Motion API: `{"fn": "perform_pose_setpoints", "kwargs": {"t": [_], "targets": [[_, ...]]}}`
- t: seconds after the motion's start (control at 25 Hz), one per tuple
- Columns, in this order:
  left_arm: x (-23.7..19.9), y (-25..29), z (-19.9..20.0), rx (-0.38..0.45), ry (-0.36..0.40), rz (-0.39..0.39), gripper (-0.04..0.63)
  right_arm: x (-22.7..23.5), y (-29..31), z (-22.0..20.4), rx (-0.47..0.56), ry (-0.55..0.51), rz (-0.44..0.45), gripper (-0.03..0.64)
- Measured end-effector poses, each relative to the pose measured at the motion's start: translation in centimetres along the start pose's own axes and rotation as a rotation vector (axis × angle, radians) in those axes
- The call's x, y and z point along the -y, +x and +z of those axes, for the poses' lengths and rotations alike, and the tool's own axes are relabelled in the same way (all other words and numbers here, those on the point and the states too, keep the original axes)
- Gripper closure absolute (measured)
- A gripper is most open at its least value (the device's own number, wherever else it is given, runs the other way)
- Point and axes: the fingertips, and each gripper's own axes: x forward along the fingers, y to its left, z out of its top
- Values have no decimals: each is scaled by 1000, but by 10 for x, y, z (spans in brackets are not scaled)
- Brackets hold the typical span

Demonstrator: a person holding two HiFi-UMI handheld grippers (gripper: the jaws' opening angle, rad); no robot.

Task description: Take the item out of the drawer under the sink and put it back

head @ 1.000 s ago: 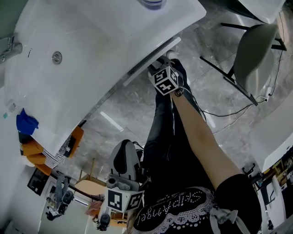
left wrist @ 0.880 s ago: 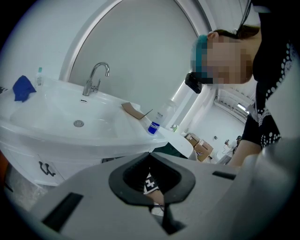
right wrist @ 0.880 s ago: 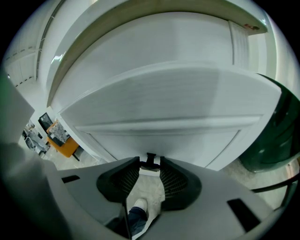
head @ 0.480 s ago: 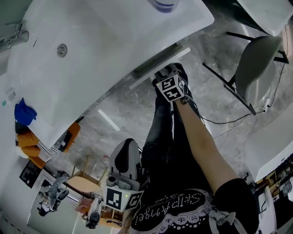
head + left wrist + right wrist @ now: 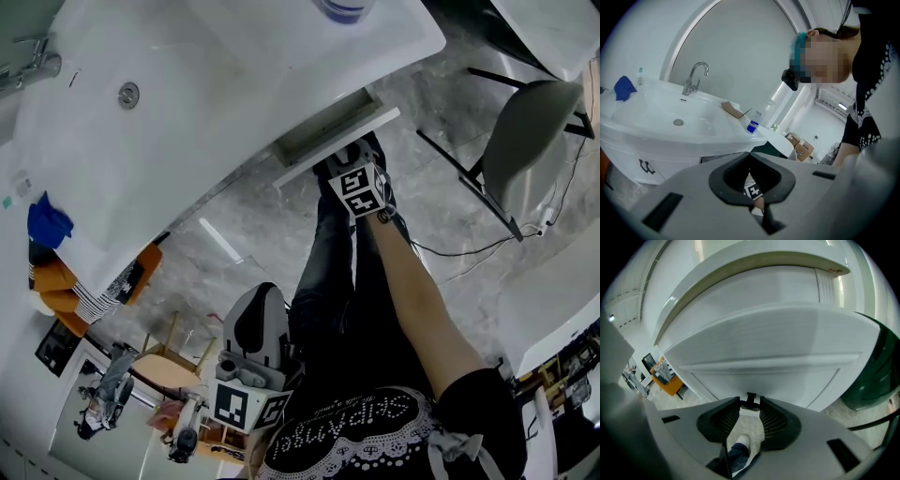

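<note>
The task is at its opening step, I judge: the right hand-held gripper [image 5: 750,407] is clenched on the small dark handle [image 5: 751,398] of the white drawer [image 5: 330,133] under the white ceramic sink [image 5: 141,141], which stands only partly open. The item is not visible (the drawer's inside shows too little), so lifting it out and returning it remain. The left hand-held gripper [image 5: 749,154] is closed, empty, near the person's body.

Grey marble-look floor [image 5: 253,216] with pale veins and one bright streak of reflected light. A grey shell chair [image 5: 520,131] on black legs stands at the right, with a thin cable [image 5: 469,248] trailing across the floor near it. At lower left — an orange stool [image 5: 141,277] and a wooden chair [image 5: 169,370]. The wall carries a pale arched panel [image 5: 740,56], possibly a mirror. Cardboard boxes [image 5: 799,146] sit in the white room beyond.
</note>
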Motion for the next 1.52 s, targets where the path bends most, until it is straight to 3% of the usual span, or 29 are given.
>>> {"fn": "perform_pose_setpoints", "kwargs": {"t": [0.32,0.72,0.92,1.04,1.52], "targets": [[3,5,0,-5,-14,-19,591,-5,-19,-27,-6,16,-14,474],[3,4,19,52,-7,-26,591,-2,-41,-38,-60,32,11,474],[2,3,23,75,-16,-28,591,8,-70,-13,13,-1,4,590],[-1,0,26,98,-21,-22,591,4,-79,-6,8,-60,33,598],[-18,-25,53,188,-10,11,591,4,-121,25,35,-88,7,598]]}}
